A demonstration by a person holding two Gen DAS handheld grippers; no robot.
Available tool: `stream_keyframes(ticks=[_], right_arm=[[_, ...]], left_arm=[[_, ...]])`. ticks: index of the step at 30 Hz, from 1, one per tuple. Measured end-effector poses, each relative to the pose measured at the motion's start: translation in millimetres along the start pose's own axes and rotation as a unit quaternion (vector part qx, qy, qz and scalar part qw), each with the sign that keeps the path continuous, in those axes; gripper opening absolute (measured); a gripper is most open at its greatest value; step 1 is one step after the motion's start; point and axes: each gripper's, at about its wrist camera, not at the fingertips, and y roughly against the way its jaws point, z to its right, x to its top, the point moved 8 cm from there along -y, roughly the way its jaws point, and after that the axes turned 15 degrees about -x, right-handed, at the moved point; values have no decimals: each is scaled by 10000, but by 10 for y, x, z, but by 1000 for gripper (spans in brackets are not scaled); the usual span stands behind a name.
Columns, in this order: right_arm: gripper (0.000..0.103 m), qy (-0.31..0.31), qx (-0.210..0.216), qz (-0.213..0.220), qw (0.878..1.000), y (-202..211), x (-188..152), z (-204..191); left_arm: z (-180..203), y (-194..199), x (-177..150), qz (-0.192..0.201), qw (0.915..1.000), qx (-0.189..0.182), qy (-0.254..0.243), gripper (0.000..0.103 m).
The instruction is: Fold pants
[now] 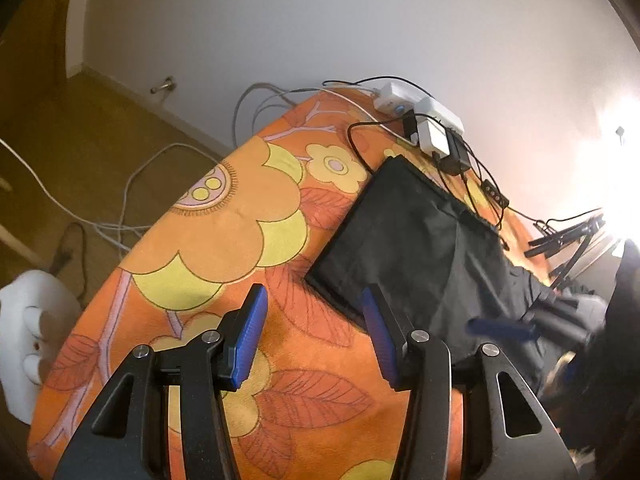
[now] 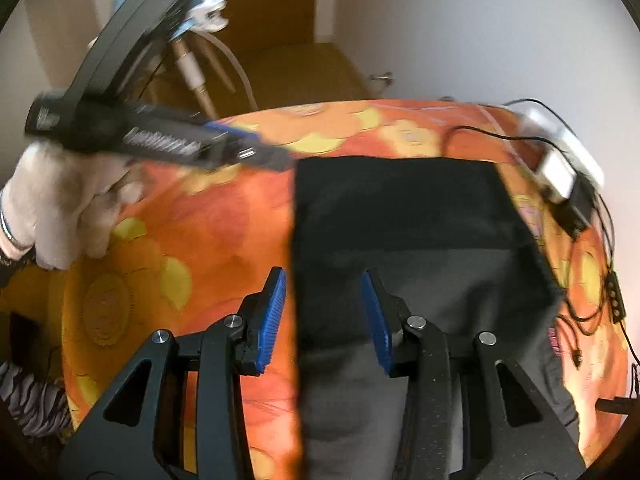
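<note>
The black pants (image 1: 416,240) lie folded flat on the orange flowered table cover (image 1: 240,232). My left gripper (image 1: 316,332) is open and empty, just above the cover at the pants' near left edge. In the right wrist view the pants (image 2: 400,232) fill the middle. My right gripper (image 2: 324,320) is open and empty, with its jaws either side of the pants' left edge. The left gripper (image 2: 256,154) also shows there, blurred, at the upper left, held by a white-gloved hand (image 2: 60,200). The right gripper (image 1: 504,328) shows blurred in the left wrist view.
A white power strip with plugs and black cables (image 1: 424,120) lies at the table's far edge, also in the right wrist view (image 2: 560,168). White cables (image 1: 132,184) run over the wooden floor. A white object (image 1: 28,328) stands left of the table.
</note>
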Motion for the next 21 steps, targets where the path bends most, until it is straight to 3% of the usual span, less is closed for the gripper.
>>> stream_keyframes(ticks=[9, 15, 19, 21], right_arm=[[41, 56, -286, -478, 9984, -223, -54, -120], [41, -13, -322, -497, 9982, -277, -2, -110], [15, -201, -381, -520, 9977, -293, 15, -37], [6, -308, -459, -539, 9970, -302, 19, 16]], left_arm=[[-20, -79, 46, -53, 9989, -147, 432, 48], [-91, -105, 45, -2, 9983, -83, 582, 48], [-85, -109, 53, 29, 9981, -76, 604, 48], [-75, -119, 54, 46, 9979, -118, 635, 48]])
